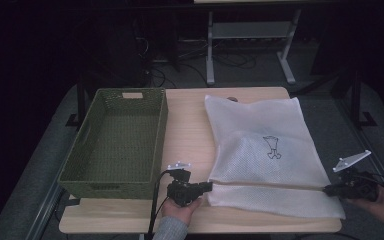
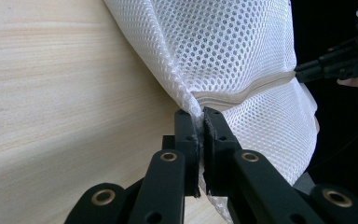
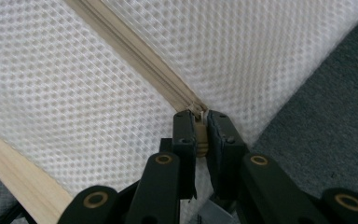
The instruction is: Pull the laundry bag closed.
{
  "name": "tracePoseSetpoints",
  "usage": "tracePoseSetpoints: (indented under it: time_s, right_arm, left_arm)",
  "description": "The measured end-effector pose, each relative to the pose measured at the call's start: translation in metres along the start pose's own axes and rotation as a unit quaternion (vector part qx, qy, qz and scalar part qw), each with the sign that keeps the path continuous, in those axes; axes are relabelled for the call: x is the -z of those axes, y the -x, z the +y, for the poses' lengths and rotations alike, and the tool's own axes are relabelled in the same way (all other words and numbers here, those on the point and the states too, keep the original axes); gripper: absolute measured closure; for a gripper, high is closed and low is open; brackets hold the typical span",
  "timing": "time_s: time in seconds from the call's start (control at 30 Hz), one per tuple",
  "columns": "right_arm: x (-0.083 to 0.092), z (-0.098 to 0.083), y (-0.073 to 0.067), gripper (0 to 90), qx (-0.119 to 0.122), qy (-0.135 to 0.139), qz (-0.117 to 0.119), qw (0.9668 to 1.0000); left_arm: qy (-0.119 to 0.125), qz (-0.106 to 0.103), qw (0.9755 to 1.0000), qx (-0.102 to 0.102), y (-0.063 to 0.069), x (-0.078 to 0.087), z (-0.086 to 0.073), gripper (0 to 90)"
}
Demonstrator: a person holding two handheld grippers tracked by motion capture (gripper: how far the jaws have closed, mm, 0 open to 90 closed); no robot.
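White mesh bag (image 1: 260,145) lies flat on the wooden bench (image 1: 187,125), taking up the bench's right half, w/ its right edge overhanging slightly toward the grey floor (image 1: 360,135). A small dark printed figure (image 1: 272,147) sits near the bag's centre. A beige zip (image 1: 270,186) runs across the bag's near end, approx. parallel to the bench's front edge.

Left gripper (image 1: 206,187) is at the bag's near-left corner. In the left gripper view its jaws are together, clamped on a pinch of mesh at that corner (image 2: 193,109); fabric is bunched up into the pinch. The person's left hand (image 1: 180,207) holds the tool body just in front of the bag's corner.

Right gripper (image 1: 328,189) is at the bag's near-right corner, at the zip's end. In the right gripper view its jaws are clamped on the beige zip pull (image 3: 201,135), w/ the zip line (image 3: 135,51) leading away diagonally. The right hand (image 1: 375,200) is beyond the bag's right edge, off the bench side.

Zip appears taut and straight between the two grippers. Whether the zip is open or closed along its length: cannot tell.

Green woven basket (image 1: 117,145) stands left of the bag, apart from it, w/ a strip of bare bench between. Nothing seen inside the basket.
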State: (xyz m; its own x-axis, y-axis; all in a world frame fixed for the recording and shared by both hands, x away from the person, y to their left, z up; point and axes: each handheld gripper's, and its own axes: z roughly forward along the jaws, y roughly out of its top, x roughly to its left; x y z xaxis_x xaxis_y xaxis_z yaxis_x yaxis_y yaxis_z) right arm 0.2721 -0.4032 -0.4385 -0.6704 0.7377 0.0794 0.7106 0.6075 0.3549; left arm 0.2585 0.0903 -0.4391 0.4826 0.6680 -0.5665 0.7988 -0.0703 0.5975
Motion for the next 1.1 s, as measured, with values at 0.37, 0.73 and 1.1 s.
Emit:
tracePoseSetpoints:
  time_s: [0.37, 0.73, 1.1]
  right_arm:
    - [0.002, 0.003, -0.007, 76.6, 0.009, 0.014, 0.006, 0.9999]
    - [0.007, 0.025, -0.02, 65.4, 0.032, 0.039, 0.018, 0.9985]
    - [0.015, 0.048, -0.037, 60.4, 0.05, 0.071, 0.028, 0.9958]
  left_arm:
    - [-0.001, 0.0, 0.9999, 0.014, -0.005, 0.002, 0.0, 84.5]
    - [-0.002, 0.003, 1.0, 0.003, -0.005, 0.006, 0.001, 76.3]
    - [0.007, 0.003, 1.0, -0.002, -0.009, 0.017, 0.006, 66.8]
